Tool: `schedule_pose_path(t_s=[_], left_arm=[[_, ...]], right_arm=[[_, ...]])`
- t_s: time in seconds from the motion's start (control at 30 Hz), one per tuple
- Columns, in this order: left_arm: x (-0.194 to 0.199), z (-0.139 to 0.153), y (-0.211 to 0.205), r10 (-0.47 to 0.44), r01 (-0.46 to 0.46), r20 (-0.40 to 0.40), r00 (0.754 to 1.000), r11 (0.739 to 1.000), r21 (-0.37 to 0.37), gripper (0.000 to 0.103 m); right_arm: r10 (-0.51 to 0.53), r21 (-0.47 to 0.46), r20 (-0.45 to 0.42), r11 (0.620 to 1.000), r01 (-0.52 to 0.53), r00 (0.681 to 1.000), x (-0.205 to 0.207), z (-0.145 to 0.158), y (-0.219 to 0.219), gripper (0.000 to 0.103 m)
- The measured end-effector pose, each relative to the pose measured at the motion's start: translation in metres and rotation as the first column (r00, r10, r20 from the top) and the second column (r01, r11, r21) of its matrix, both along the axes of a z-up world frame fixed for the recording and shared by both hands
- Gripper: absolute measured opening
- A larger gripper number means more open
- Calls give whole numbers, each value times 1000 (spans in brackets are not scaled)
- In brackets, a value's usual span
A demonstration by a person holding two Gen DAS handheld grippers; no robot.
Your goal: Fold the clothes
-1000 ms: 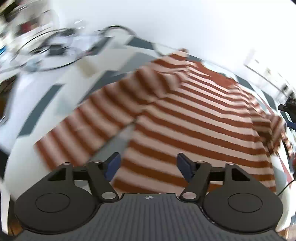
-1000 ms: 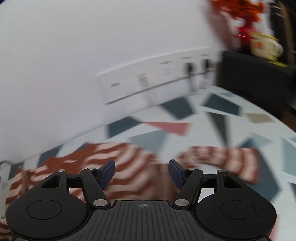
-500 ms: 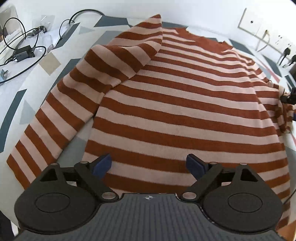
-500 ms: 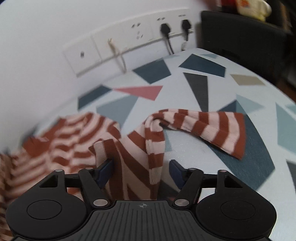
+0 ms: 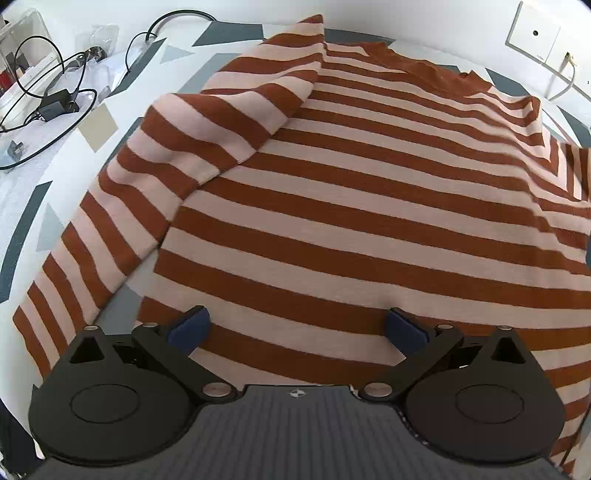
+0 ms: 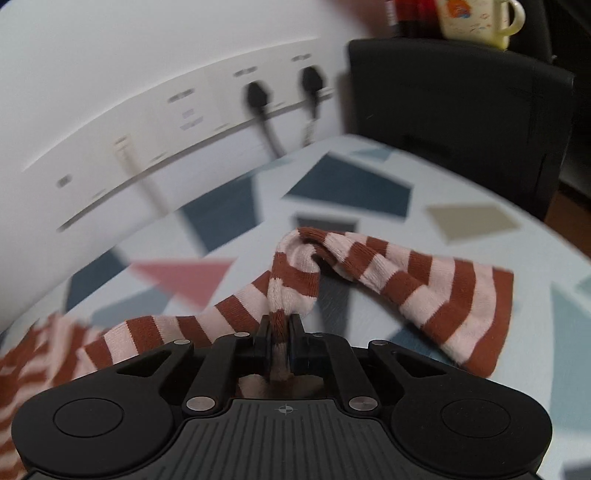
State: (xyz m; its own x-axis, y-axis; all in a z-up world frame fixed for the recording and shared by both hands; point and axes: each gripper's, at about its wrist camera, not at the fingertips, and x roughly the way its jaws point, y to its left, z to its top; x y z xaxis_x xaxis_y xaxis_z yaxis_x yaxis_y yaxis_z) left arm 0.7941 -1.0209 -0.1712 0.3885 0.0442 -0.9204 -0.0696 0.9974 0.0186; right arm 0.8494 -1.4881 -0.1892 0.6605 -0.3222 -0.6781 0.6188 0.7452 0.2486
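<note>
A rust and pink striped sweater [image 5: 351, 206] lies spread flat on the patterned table, its left sleeve [image 5: 122, 206] lying along its side. My left gripper [image 5: 295, 328] is open, low over the sweater's lower hem, with nothing between its fingers. In the right wrist view my right gripper [image 6: 280, 325] is shut on the bunched middle of the other sleeve [image 6: 388, 273], lifting it; the cuff end [image 6: 476, 317] droops onto the table at the right.
Cables and a charger [image 5: 55, 103] lie on the table at the far left. A wall socket strip with two black plugs [image 6: 258, 99] runs behind the table. A black cabinet [image 6: 461, 110] with a yellow mug [image 6: 476, 18] stands at the right.
My right gripper has closed on the sleeve and raised it off the table. My left gripper has moved closer to the sweater's hem and opened wider.
</note>
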Motion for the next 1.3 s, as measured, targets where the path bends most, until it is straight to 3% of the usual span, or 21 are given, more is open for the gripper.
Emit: schedule_pose_path(t_s=[0.1, 0.27, 0.3, 0.37, 0.47, 0.7, 0.93, 1.07, 1.13, 1.27, 1.3], left_arm=[[-2, -1, -2, 1, -1, 0, 1000, 1000, -9, 103], [-5, -2, -6, -46, 46, 18, 999, 999, -2, 103], [-4, -3, -4, -52, 52, 17, 999, 999, -3, 103], [-4, -3, 0, -72, 72, 15, 997, 997, -9, 103], [-6, -4, 7, -116, 117, 18, 993, 993, -7, 103], [-12, -4, 34, -228, 228, 24, 973, 973, -16, 103], [-21, -4, 59, -305, 310, 72, 950, 948, -70, 102], [-36, -6, 59, -370, 373, 99, 924, 928, -16, 102], [-42, -9, 62, -392, 393, 108, 914, 920, 16, 103], [-46, -12, 76, -406, 413, 138, 903, 911, -18, 103], [-48, -12, 78, -417, 424, 144, 897, 905, -21, 103]], right_arm=[[-64, -15, -4, 998, 64, 998, 19, -1, -29, 8], [-133, 60, -53, 989, 136, 990, 47, 7, -54, 12], [-147, 64, -64, 987, 151, 987, 45, 9, -51, 31], [-167, 49, -28, 985, 168, 986, 31, 17, -38, 55], [-97, 46, 17, 994, 96, 995, 2, 24, -14, 57], [47, 233, -38, 972, -37, 998, -79, 12, 39, 54], [133, 165, -112, 980, -113, 985, -161, 18, 114, 55], [193, 109, -154, 978, -177, 969, -185, 20, 156, 56], [233, 83, -177, 972, -221, 956, -193, 21, 176, 64], [256, 10, -240, 965, -261, 936, -193, 18, 204, 74], [260, -1, -264, 963, -270, 929, -192, 17, 211, 83]])
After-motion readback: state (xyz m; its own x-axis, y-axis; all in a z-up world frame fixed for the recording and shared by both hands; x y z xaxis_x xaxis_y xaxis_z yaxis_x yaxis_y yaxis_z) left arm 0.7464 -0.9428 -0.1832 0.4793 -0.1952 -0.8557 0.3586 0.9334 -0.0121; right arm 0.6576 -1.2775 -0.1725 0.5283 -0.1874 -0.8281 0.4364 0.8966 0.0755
